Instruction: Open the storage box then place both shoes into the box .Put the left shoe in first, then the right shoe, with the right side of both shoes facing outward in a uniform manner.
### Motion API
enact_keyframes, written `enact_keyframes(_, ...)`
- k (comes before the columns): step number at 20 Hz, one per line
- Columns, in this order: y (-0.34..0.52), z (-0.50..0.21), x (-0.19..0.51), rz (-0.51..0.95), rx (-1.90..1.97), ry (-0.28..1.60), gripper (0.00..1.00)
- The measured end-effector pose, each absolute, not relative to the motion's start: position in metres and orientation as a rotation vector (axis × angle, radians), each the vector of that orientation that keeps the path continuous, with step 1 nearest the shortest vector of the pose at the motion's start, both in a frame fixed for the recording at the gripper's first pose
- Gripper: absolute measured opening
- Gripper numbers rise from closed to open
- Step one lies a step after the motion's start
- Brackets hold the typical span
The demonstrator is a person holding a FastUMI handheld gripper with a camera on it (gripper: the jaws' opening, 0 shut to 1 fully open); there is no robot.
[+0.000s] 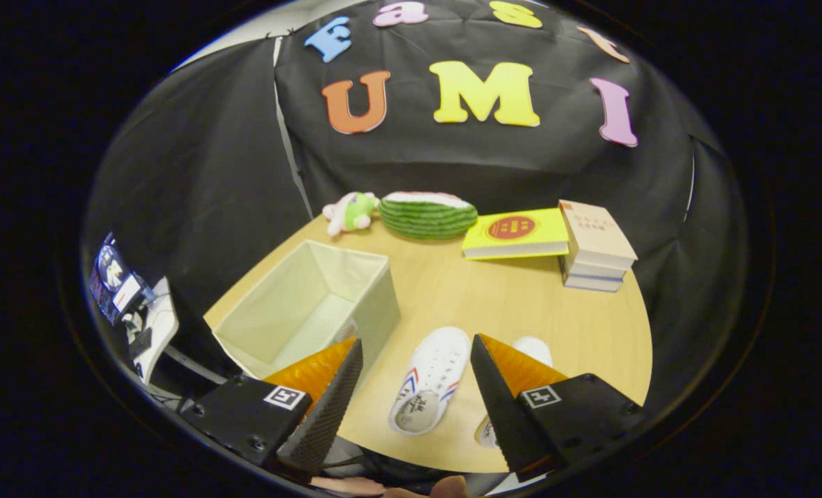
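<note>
A pale green fabric storage box [293, 325] stands open on the wooden table [494, 304], with nothing visible inside it. One white shoe with red and blue stripes [430, 380] lies between my fingers, toe pointing away. A second white shoe [532, 349] lies to its right, mostly hidden behind my right finger. My gripper [414, 404] hovers above the near table edge, open, holding nothing. The left finger overlaps the box's near right corner.
At the back of the table sit a small plush toy [349, 211], a watermelon-shaped cushion [427, 214], a yellow book [517, 234] and a stack of books [594, 245]. Equipment stands off the table's left edge [131, 304]. Bare tabletop lies between box and books.
</note>
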State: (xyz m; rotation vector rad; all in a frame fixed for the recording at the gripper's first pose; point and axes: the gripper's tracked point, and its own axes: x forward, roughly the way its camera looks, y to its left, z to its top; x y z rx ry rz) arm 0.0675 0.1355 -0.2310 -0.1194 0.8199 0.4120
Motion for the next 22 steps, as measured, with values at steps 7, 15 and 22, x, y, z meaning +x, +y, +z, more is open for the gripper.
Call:
enact_keyframes(7, 0.108, -0.331, 0.056, 0.362, -0.094, 1.085, 0.98)
enact_keyframes(15, 0.099, -0.398, 0.063, 0.300, -0.032, 1.251, 0.98)
enact_keyframes(22, 0.115, -0.424, 0.054, 0.302, 0.023, 1.332, 0.88)
